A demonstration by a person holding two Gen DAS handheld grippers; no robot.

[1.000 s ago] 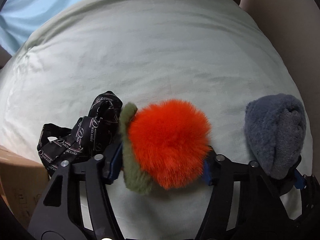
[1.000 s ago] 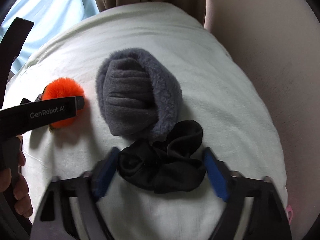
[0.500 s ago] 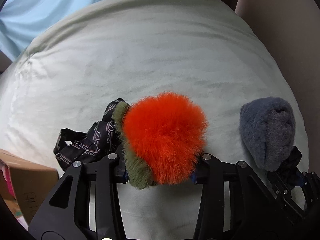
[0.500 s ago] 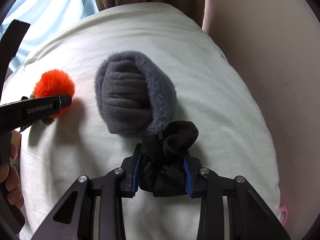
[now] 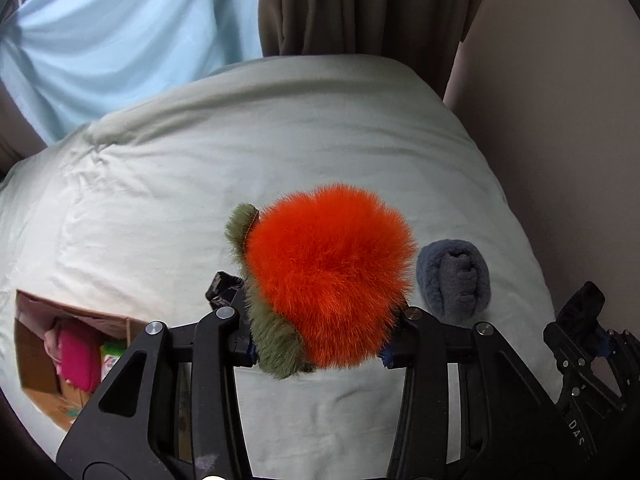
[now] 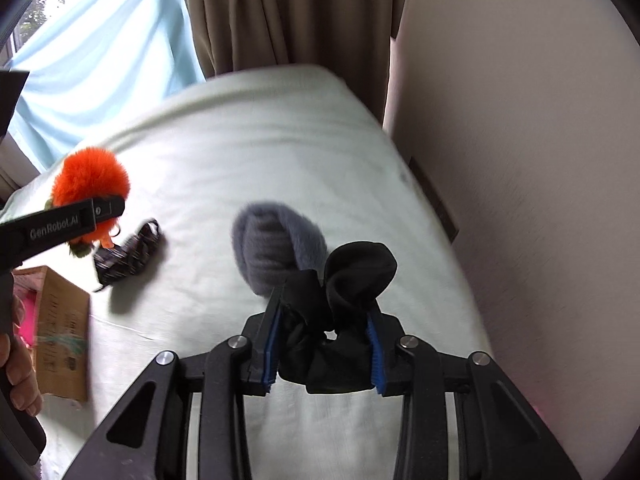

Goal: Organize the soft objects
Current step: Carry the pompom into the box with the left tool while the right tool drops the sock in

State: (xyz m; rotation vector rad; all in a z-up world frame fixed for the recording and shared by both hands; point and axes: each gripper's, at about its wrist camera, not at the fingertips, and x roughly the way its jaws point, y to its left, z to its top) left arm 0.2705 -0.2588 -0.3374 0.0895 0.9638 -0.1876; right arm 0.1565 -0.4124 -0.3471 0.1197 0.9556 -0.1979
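Cardboard box [image 5: 44, 356]: one, open-topped, off the bed's left edge, with something pink inside — I judge it the likely place for the soft things, though nothing confirms that.
Left gripper [image 5: 320, 344]: fingers pinching the orange pompom [image 5: 328, 284] with its olive-green fur strip [image 5: 272, 344], lifted clear above the bed [image 5: 160, 200].
Key relation: the box lies down and to the left of the left gripper's fingers, and the left hand is the nearer one to it; the right gripper would have to cross the whole bed.
Black printed strap [image 6: 128, 252]: one, lying loose on the bed near its left edge, beneath the raised pompom, not touching it.
Grey fleece bundle [image 6: 276, 248]: one, rolled, resting on the bed toward its right edge, long axis running away from the camera, just beyond the right fingers.
Right gripper [image 6: 324, 348]: fingers pressed onto a black scrunchie [image 6: 340, 304], held above the bed — whether it touches the grey bundle I cannot tell.
Count: one pompom, one strap, one grey bundle, one scrunchie, one box — two things held, two on the bed.
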